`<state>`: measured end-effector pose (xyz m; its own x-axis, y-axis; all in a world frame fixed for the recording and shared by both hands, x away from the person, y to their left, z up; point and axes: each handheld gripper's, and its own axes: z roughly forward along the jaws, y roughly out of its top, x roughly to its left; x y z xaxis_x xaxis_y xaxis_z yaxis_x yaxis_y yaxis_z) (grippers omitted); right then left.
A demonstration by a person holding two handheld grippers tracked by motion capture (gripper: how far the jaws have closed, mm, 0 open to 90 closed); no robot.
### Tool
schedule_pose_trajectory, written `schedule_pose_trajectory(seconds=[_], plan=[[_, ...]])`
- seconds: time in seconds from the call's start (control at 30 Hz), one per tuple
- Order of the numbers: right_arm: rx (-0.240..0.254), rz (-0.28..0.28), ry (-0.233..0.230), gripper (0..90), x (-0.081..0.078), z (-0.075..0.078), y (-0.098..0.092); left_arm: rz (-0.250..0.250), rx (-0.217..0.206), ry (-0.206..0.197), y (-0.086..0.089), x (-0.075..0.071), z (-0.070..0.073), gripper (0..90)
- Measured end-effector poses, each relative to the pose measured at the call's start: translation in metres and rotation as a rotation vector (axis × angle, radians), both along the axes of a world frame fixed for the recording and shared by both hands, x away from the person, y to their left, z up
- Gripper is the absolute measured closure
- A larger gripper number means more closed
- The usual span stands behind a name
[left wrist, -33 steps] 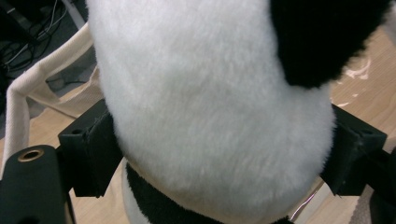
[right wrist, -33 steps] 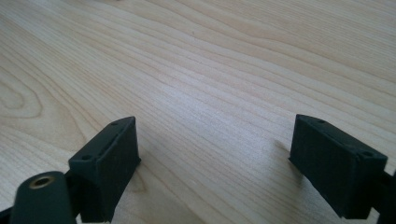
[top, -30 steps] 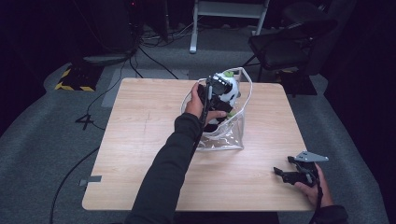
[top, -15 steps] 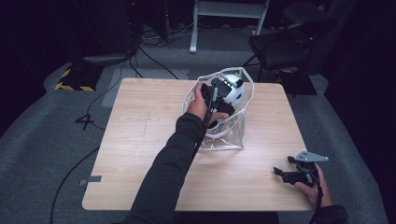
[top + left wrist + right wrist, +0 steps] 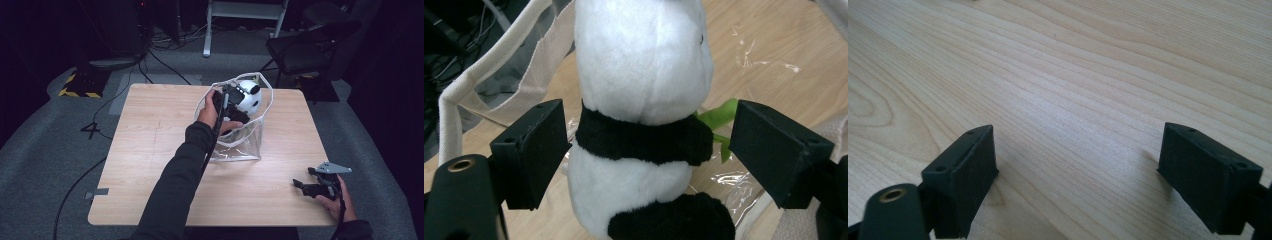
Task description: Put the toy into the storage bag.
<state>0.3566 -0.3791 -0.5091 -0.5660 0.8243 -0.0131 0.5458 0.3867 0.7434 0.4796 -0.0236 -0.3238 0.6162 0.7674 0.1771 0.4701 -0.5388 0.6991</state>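
Observation:
A black and white panda plush (image 5: 248, 97) sits in the mouth of a clear plastic bag (image 5: 240, 150) with a cream fabric rim, at the table's far middle. My left gripper (image 5: 235, 107) reaches into the bag. In the left gripper view its jaws stand open on either side of the panda's (image 5: 639, 75) black band, with a small gap at each side of the left gripper (image 5: 649, 145). A green leaf-like piece (image 5: 719, 120) pokes out beside the plush. My right gripper (image 5: 307, 187) rests open near the front right corner; in its own view the right gripper (image 5: 1078, 170) has bare wood between its jaws.
The wooden table (image 5: 150, 150) has free room on its left half and along the front. The bag's cream strap (image 5: 524, 65) loops to the left of the plush. A dark chair (image 5: 305, 45) and floor cables (image 5: 165, 50) lie beyond the far edge.
The bag's rim has risen and spread around the panda and my left gripper, which shifted slightly right. The right gripper has stayed put.

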Motion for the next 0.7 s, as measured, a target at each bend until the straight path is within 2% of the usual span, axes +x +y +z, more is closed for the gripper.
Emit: schedule_pose_trajectory(seconds=[0.2, 0.37, 0.5, 0.57, 0.7], plan=[[-0.001, 0.000, 0.000, 15.5, 0.000, 0.000, 0.000, -0.008, -0.020, -0.007, 0.008, -0.001, 0.002, 16.0], [0.000, 0.000, 0.000, 15.5, 0.000, 0.000, 0.000, -0.014, -0.013, -0.018, 0.014, -0.002, 0.005, 16.0], [0.000, 0.000, 0.000, 15.5, 0.000, 0.000, 0.000, -0.017, -0.028, -0.030, 0.019, -0.004, 0.007, 16.1], [-0.001, 0.000, -0.001, 15.4, 0.000, 0.000, 0.000, 0.000, -0.020, -0.045, 0.022, -0.005, 0.009, 16.1], [-0.001, -0.001, 0.000, 15.4, 0.000, 0.000, 0.000, 0.004, -0.017, -0.050, 0.026, -0.007, 0.010, 16.1]])
